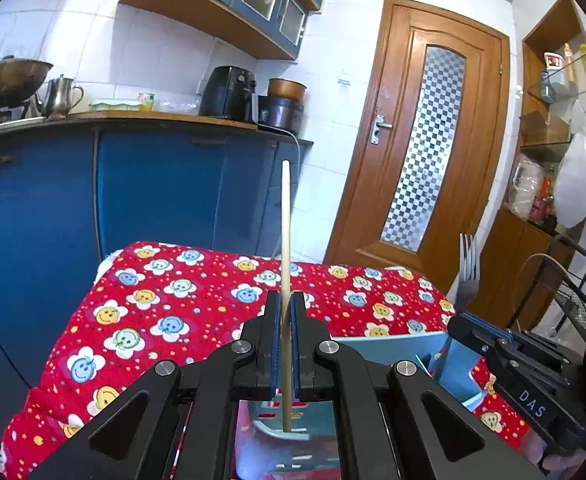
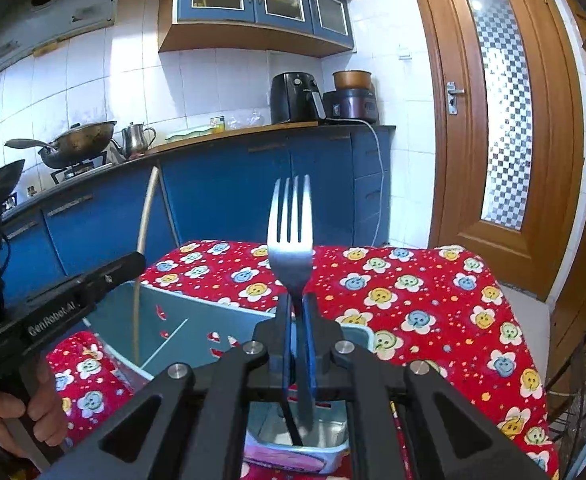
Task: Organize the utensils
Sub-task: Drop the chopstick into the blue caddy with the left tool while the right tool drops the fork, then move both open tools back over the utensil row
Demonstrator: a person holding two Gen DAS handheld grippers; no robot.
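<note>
Chopstick (image 1: 285,240): upright, clamped in my left gripper (image 1: 286,312), jaws nearly closed on it, pads pressing both sides. Lower tip pokes down into the pale blue utensil holder (image 1: 393,348), seems to touch or sit just above the slotted floor; can't tell which. The right wrist view shows the same stick rising out of the holder's left compartment.

Fork (image 2: 290,236): tines up, handle down, pinched in my right gripper (image 2: 297,312), jaws all but shut on the neck. Handle end reaches into the holder compartment nearest that cam, close to the bottom.

Holder stands on the worktop, which is covered w/ a red smiley-flower cloth (image 2: 433,300). Left hand (image 2: 9,412) visible on the left grip handle.

Progress, my read: both utensils over/in their slots, neither let go yet. Holder otherwise looks empty as far as I can see; a thin white line on the inside wall could be a mark or a reflection, unclear. No other loose utensils visible on the cloth. Left to do: release both, check they stand w/o tipping.

Background: blue cabinets, air fryer (image 2: 295,98), wok on stove, wooden door.
</note>
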